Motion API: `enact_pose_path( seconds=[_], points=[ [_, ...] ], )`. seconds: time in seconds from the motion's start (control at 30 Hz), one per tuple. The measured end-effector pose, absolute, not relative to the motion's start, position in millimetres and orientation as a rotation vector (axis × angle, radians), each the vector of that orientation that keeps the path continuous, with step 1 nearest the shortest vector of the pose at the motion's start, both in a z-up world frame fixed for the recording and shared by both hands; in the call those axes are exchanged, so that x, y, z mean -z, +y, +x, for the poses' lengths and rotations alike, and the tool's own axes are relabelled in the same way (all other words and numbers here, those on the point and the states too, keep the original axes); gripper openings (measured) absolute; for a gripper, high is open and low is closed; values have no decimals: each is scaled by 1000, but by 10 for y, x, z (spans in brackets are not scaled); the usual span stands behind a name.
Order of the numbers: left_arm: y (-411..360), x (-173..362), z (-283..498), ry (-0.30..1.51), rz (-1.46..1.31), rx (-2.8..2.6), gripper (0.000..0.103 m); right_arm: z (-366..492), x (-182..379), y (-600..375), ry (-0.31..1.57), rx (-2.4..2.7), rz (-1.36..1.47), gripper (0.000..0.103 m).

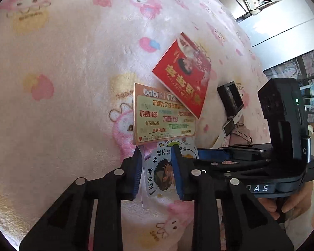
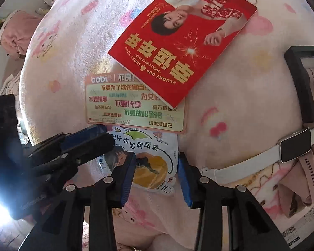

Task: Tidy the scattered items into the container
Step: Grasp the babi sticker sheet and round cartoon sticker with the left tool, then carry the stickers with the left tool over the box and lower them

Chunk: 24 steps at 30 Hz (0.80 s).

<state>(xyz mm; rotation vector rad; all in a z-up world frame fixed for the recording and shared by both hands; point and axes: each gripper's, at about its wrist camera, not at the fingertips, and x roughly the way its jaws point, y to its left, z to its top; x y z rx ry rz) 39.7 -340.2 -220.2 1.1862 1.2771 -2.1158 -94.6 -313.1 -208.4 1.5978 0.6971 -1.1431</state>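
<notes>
Sticker (image 2: pixel 148 159), glossy white, cartoon-printed

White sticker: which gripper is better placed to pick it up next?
Left. The left gripper has its open jaws already straddling the white sticker; the right gripper is open too, but sits over its edge.

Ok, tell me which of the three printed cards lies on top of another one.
The red card. Its lower corner overlaps the orange-bordered babi card, which lies flat on the pink blanket. The white cartoon sticker card sits lowest, between the right gripper's fingers.
</notes>
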Motion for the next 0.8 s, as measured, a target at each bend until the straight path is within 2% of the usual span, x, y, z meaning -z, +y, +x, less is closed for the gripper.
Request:
enact_pose_path(
  seconds=[0.1, 0.23, 0.3, 0.43, 0.57, 0.7, 0.8],
  points=[
    [-3343, 1810, 426, 1297, 1166, 2211, 19, -1071, 1720, -2970, 558, 1202, 1561, 33],
    [-3065, 1197, 257, 1267, 1167, 2387, 19, -1234, 754, -2393, 348, 1332, 1383, 32],
    [-2796, 886, 56, 1235, 1171, 2496, 19, -1250, 364, -1961, 289, 1439, 1312, 32],
    [-2070, 527, -466, 1147, 1255, 2682, 19, -1316, -52, -939, 153, 1660, 1261, 34],
    [-1149, 572, -1005, 1110, 1494, 2776, 20, -1445, -98, 55, 23, 1862, 1304, 34],
    [-268, 864, -1294, 953, 1759, 2789, 25, -1481, 288, 926, -75, 1963, 1399, 34],
    [130, 1159, -1410, 901, 1928, 2734, 27, -1511, 595, 1327, -129, 1994, 1497, 34]
  ],
)
